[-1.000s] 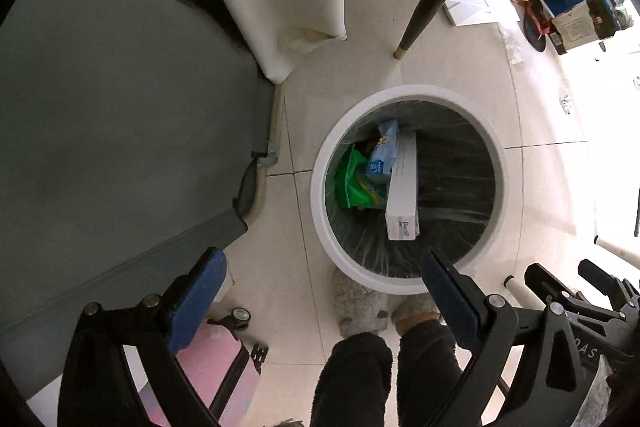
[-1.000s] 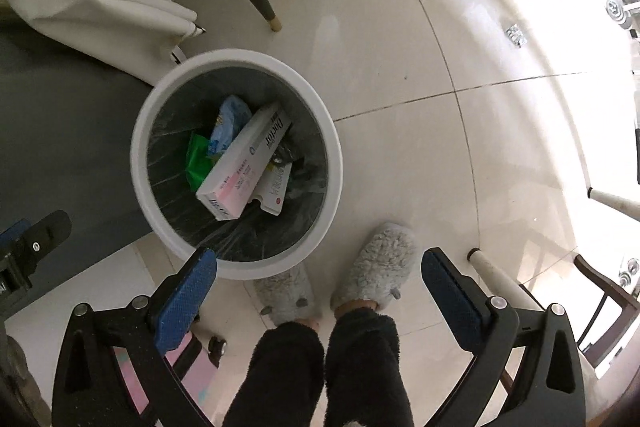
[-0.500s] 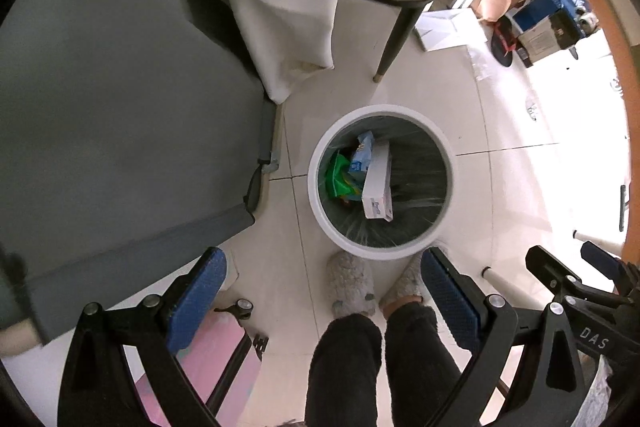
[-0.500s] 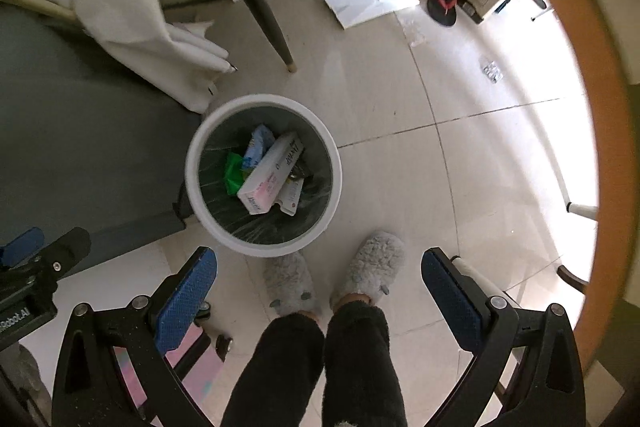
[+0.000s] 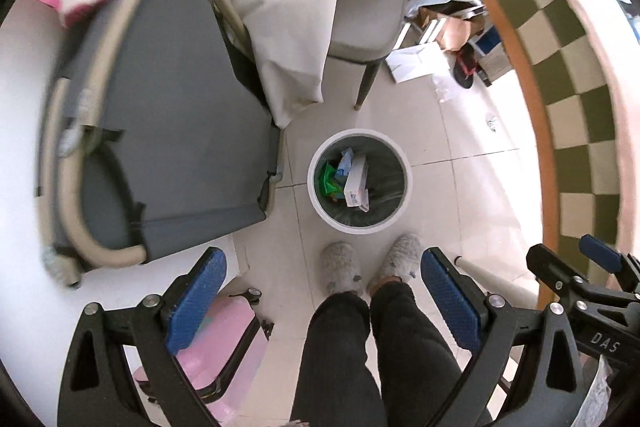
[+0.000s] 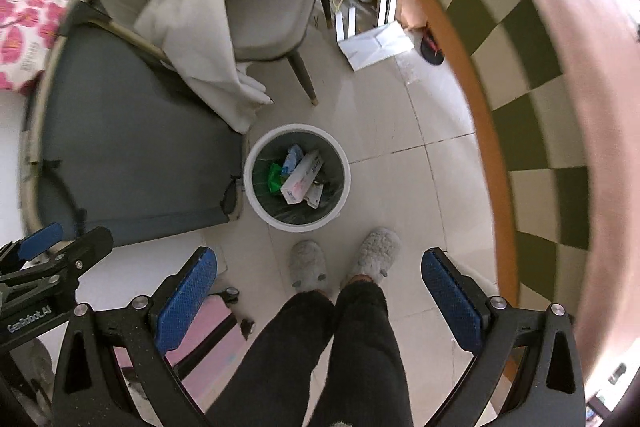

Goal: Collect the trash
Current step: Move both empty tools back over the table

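Left wrist view: left gripper [image 5: 320, 291] looks straight down, blue-padded fingers [image 5: 196, 301] spread wide, nothing between them. White trash bin [image 5: 394, 215] with a dark liner stands on the tiled floor [image 5: 460, 187], well below the gripper, just ahead of the person's grey fuzzy slippers [image 5: 342, 273]. Inside the bin: long white carton [image 5: 356, 181], green wrapper [image 5: 326, 181], pale blue packet [image 5: 345, 161]. Grey folding cot [image 5: 168, 147] sits left of the bin, a grey chair [image 5: 360, 7] draped with a white cloth [image 5: 288, 39] behind it. Pink suitcase [image 5: 224, 343] shows at lower left. Green-and-cream checkered table edge [image 5: 576, 75] curves down the right side. Part of the right gripper [image 5: 576, 279] shows at the right edge. Right wrist view: right gripper [image 6: 320, 291] also points down, jaws wide apart and empty. Same bin [image 6: 256, 199] sits centre frame, carton [image 6: 302, 179] lying diagonally on the green wrapper [image 6: 274, 179] and blue packet [image 6: 292, 157]. Slippers [image 6: 376, 251] and dark trouser legs [image 6: 320, 359] show below it. Cot [image 6: 132, 155] left, chair [image 6: 272, 19] with cloth [image 6: 200, 47] above, checkered table edge [image 6: 520, 67] right. Left gripper body [image 6: 56, 267] shows at the left edge. White paper [image 6: 376, 45] lies on the floor past the chair.
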Action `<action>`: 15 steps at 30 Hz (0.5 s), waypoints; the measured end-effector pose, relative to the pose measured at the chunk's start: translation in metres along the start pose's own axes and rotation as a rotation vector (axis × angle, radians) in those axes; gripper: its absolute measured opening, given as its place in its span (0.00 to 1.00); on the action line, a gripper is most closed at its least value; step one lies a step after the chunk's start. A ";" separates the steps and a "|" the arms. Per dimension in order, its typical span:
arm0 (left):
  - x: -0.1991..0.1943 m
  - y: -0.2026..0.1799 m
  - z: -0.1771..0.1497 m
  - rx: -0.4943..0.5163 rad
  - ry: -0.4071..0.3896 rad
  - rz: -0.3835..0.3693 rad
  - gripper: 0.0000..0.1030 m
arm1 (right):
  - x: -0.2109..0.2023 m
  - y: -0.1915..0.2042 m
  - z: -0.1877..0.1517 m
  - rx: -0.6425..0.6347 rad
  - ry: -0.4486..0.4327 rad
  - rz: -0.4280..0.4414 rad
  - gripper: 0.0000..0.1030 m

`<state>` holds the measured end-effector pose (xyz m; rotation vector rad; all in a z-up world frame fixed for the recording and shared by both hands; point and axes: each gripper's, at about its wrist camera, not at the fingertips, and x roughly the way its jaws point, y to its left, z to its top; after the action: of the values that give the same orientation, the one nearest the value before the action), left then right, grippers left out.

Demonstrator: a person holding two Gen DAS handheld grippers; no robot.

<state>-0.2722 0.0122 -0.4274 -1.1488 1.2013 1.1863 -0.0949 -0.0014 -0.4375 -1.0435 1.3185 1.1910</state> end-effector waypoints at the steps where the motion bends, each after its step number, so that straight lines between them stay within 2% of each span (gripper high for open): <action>1: -0.010 -0.001 -0.003 0.009 -0.006 0.004 0.97 | -0.008 0.000 -0.002 0.001 -0.004 0.000 1.00; 5: -0.051 -0.004 -0.014 0.039 -0.040 0.009 0.97 | -0.058 0.000 -0.015 0.016 -0.029 0.026 1.00; 10: -0.096 -0.007 -0.016 0.050 -0.105 0.019 0.97 | -0.106 -0.009 -0.024 0.080 -0.068 0.105 1.00; 15: -0.141 -0.034 0.005 0.107 -0.212 0.029 0.97 | -0.149 -0.036 -0.017 0.185 -0.157 0.200 1.00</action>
<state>-0.2384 0.0104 -0.2857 -0.9054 1.1082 1.2182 -0.0474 -0.0275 -0.2936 -0.6847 1.4020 1.2452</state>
